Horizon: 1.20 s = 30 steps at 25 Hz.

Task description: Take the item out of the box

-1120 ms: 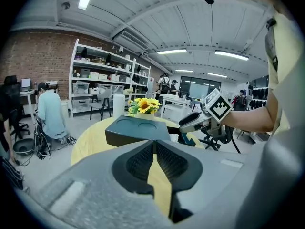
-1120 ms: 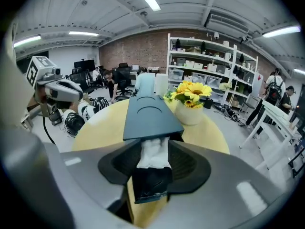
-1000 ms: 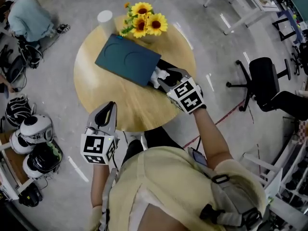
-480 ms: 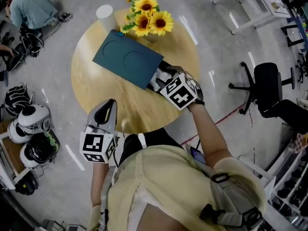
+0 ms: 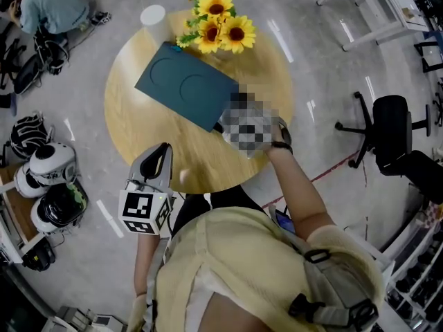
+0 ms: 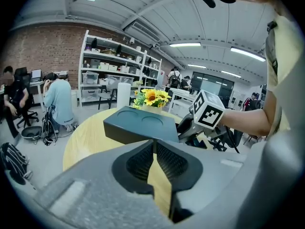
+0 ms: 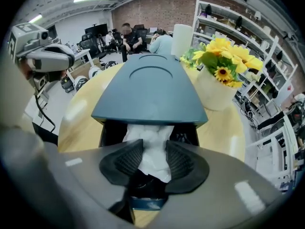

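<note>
A dark teal box point(image 5: 187, 85) with two round dents in its lid lies on the round wooden table point(image 5: 138, 130). Its open end faces me. In the right gripper view a white wrapped item point(image 7: 151, 135) sticks out of that end of the box point(image 7: 150, 89). My right gripper point(image 7: 153, 149) has just been closing its jaws, and the pads now press on the item's sides. In the head view a mosaic patch covers that gripper. My left gripper point(image 5: 160, 151) hovers at the table's near edge, shut and empty, pointing at the box point(image 6: 140, 128).
Sunflowers in a pale vase point(image 5: 221, 30) stand right behind the box, with a white cylinder point(image 5: 153, 16) at the table's far left edge. Helmets point(image 5: 45, 178) lie on the floor to the left. An office chair point(image 5: 387, 123) stands to the right. A seated person point(image 5: 52, 5) is far left.
The right gripper has sunk and tipped more steeply down at the box's open end. The left gripper has stayed at the table's near edge.
</note>
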Tool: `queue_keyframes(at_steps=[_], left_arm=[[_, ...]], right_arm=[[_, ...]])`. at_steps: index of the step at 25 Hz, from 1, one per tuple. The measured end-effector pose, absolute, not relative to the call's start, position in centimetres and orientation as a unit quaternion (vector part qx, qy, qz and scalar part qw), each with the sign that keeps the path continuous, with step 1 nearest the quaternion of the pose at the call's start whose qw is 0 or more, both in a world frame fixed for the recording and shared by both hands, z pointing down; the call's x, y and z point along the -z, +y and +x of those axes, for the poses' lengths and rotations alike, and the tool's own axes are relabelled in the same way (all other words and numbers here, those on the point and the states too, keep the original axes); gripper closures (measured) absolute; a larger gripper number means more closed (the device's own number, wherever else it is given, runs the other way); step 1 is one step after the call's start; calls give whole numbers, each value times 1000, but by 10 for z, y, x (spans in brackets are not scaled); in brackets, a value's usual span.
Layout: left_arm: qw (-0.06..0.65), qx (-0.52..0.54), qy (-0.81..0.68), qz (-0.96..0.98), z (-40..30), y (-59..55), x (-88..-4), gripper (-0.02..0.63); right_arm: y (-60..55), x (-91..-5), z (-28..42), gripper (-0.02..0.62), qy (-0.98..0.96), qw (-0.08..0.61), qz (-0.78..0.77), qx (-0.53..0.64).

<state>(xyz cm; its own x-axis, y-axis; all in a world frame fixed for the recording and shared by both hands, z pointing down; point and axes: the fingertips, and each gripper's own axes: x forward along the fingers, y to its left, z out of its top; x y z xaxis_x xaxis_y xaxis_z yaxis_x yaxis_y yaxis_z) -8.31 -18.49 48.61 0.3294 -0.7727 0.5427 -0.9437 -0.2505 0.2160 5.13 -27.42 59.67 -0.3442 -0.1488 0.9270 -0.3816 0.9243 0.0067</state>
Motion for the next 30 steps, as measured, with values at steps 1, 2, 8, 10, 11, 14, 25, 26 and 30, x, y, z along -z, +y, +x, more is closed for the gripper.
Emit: queue_keyframes(at_steps=[1,2,8,10,11,14,25,26,30], left_arm=[[259,-166,-554,774,-82,-186,-487,584],[259,-165,-554,774,-81,-188,-486,584],[258,-146,-555,777,-83,-195,-474,584],[255,-145,-558,776,-86,-194,-472,584],[255,-144,-558,776,-87,-194,-471,584],[255,-144,-558,777,-89,-190,-472,584],[241,-135,-527,803,-102,-189,-461,597],[238,-135,-524,806,-103,-189,-459,598],[228,-131,-520,813,-109,-185,-451,598]], right_arm=[[-273,-598,51,454,-813,550,159,-108],[-273,-598,51,457,-813,551,155,-110],[-273,-596,52,457,-819,543,144,-112],[-273,-595,52,466,-820,544,138,-112],[-273,-595,52,474,-821,544,136,-110],[-274,-594,51,501,-823,542,139,-100],[-268,-573,58,554,-805,566,158,-81],[-266,-571,59,554,-802,571,158,-80],[-263,-560,67,557,-790,583,173,-74]])
